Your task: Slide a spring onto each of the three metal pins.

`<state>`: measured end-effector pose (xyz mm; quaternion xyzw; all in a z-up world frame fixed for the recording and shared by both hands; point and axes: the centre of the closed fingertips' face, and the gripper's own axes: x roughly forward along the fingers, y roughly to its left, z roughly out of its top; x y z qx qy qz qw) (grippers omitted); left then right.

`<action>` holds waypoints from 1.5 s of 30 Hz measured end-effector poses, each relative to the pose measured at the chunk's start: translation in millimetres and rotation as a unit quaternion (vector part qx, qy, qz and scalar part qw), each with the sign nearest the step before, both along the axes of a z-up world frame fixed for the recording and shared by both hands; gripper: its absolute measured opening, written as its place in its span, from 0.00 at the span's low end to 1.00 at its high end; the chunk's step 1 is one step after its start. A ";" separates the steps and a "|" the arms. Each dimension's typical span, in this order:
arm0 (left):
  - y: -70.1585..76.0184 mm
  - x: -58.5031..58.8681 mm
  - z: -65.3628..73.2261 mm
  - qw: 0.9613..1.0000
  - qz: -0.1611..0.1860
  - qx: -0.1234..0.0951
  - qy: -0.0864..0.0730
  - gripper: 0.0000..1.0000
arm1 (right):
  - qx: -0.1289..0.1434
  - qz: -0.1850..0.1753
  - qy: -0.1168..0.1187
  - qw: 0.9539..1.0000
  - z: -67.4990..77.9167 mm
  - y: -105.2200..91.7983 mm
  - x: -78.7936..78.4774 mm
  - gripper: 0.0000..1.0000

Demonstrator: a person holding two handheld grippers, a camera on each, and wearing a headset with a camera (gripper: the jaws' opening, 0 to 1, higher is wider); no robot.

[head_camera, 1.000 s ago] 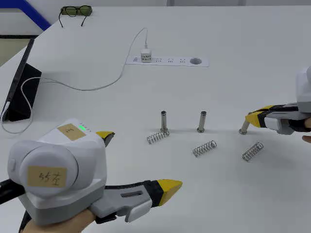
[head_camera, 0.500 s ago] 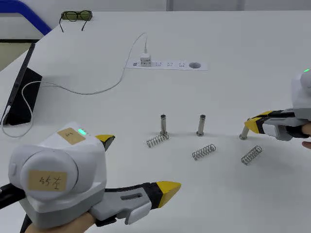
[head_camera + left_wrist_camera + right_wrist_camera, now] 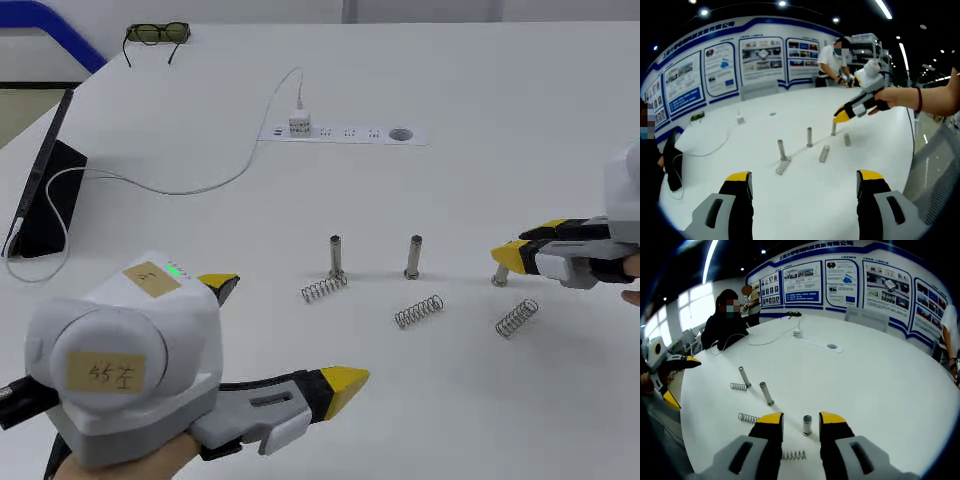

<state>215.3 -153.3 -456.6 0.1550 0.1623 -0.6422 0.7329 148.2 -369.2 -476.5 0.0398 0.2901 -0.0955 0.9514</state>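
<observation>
Three metal pins stand upright in a row on the white table: left pin (image 3: 335,256), middle pin (image 3: 413,257), right pin (image 3: 499,274). A loose spring lies by each: (image 3: 324,288), (image 3: 419,311), (image 3: 516,317). My right gripper (image 3: 512,252) comes in from the right, open, its yellow tips either side of the right pin (image 3: 807,425) with a small gap on each side. The spring (image 3: 792,455) lies just under its jaws. My left gripper (image 3: 282,335) hovers at the near left, open wide and holding nothing, facing the pins (image 3: 809,137) and springs (image 3: 824,153).
A power strip (image 3: 345,131) with a white charger and a cable lies at the back. A black device (image 3: 40,190) leans at the left edge and dark glasses (image 3: 155,33) rest far back. People stand beyond the table (image 3: 732,315).
My right gripper has edged left and a little lower, bringing its tips around the right pin. The left gripper has hardly moved. Pins and springs lie as before.
</observation>
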 end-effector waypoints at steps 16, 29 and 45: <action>-5.0 11.1 -14.7 0.998 -0.036 0.040 -0.026 0.72 | 0.007 0.049 -0.056 0.997 30.1 40.4 -15.0 0.49; -17.2 33.0 -37.8 0.994 -0.074 0.068 -0.046 0.58 | 0.013 0.088 -0.055 0.995 23.6 69.8 -30.1 0.58; -50.1 57.1 -55.6 0.993 -0.102 0.052 -0.041 0.36 | 0.039 0.098 -0.065 0.992 13.6 87.2 -29.8 0.60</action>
